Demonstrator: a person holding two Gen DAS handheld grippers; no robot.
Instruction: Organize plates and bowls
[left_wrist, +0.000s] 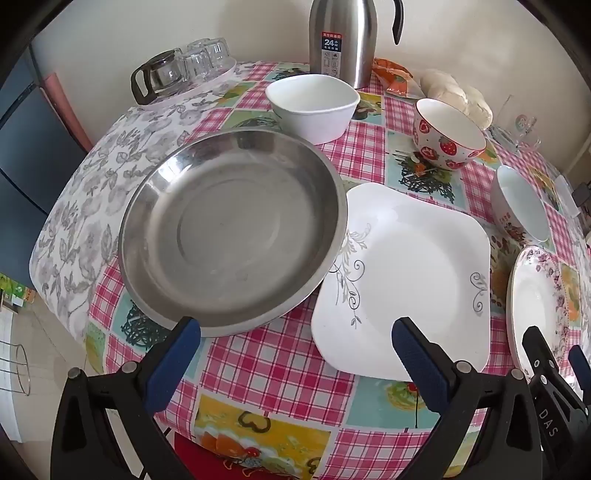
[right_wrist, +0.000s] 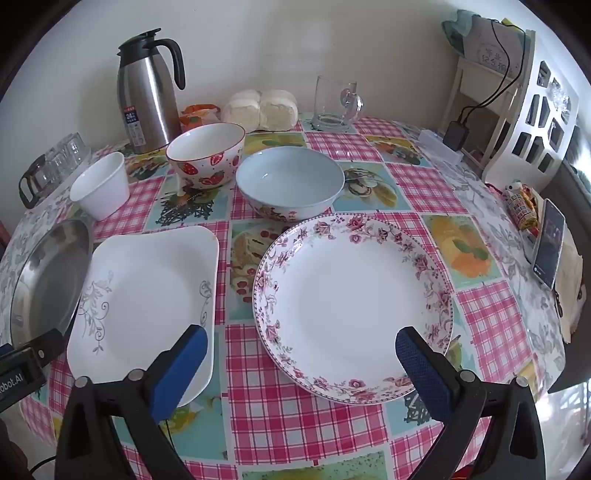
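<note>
Steel plate (left_wrist: 232, 232) lies beyond spread left tongs (left_wrist: 295, 332); floral plate (right_wrist: 351, 302) beneath spread right tongs (right_wrist: 301, 345).

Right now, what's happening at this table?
Nothing is being handled yet. A person holds both grippers above the near table edge, jaws wide open and empty: the left gripper between the steel dish and the square white plate, the right gripper over the floral plate. Three bowls stand separately behind: white bowl, strawberry bowl, pale blue bowl. Nothing is stacked.
</note>
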